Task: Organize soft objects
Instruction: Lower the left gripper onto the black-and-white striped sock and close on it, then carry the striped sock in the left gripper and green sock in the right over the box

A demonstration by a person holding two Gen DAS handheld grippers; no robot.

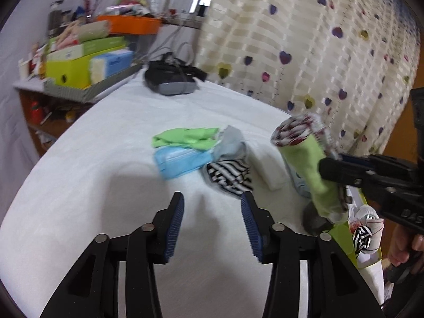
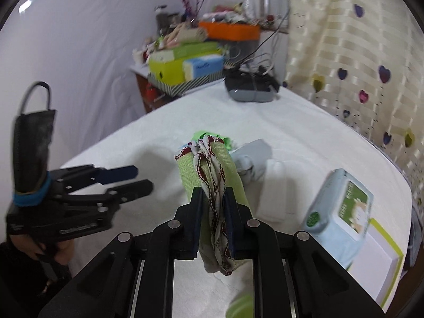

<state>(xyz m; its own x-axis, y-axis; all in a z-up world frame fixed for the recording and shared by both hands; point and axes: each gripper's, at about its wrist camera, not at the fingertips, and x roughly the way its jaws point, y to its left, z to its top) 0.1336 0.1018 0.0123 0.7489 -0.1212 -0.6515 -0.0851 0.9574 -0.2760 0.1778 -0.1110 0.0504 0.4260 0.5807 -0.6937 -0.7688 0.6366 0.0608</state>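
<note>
White cloth covers the table [image 1: 111, 132] I am working over, and both cameras look down across it toward a curtain.

Nearest me in the left wrist view, my left hand-held gripper [image 1: 213, 220] hangs above bare cloth with its jaws spread and nothing between them. In the right wrist view my right hand-held gripper [image 2: 213, 212] is pressed tight on a green cloth roll [image 2: 212, 167] with a red-and-white trimmed edge; the roll is lifted clear of the table. The left view shows the same roll [image 1: 304, 156] from the side, tilted, with its patterned end upward.

Just beyond the left jaws lies a small cluster of soft things: a black-and-white striped cloth [image 1: 229, 176], a light blue pouch [image 1: 180, 160] with a green cloth [image 1: 185, 137] on top of it, and a grey cloth [image 1: 230, 143] touching them. A white folded piece [image 1: 267, 172] sits between that cluster and the roll.

At the right edge of the table a pack of wet wipes [image 2: 339, 209] rests against a white box with a green border [image 2: 384, 259]; I can make out other fabrics in it in the left view.

Farther back a dark headset [image 1: 169, 78] lies near the far edge. Beyond it stand a cluttered shelf [image 1: 79, 61] and the heart-patterned curtain [image 1: 318, 39].
</note>
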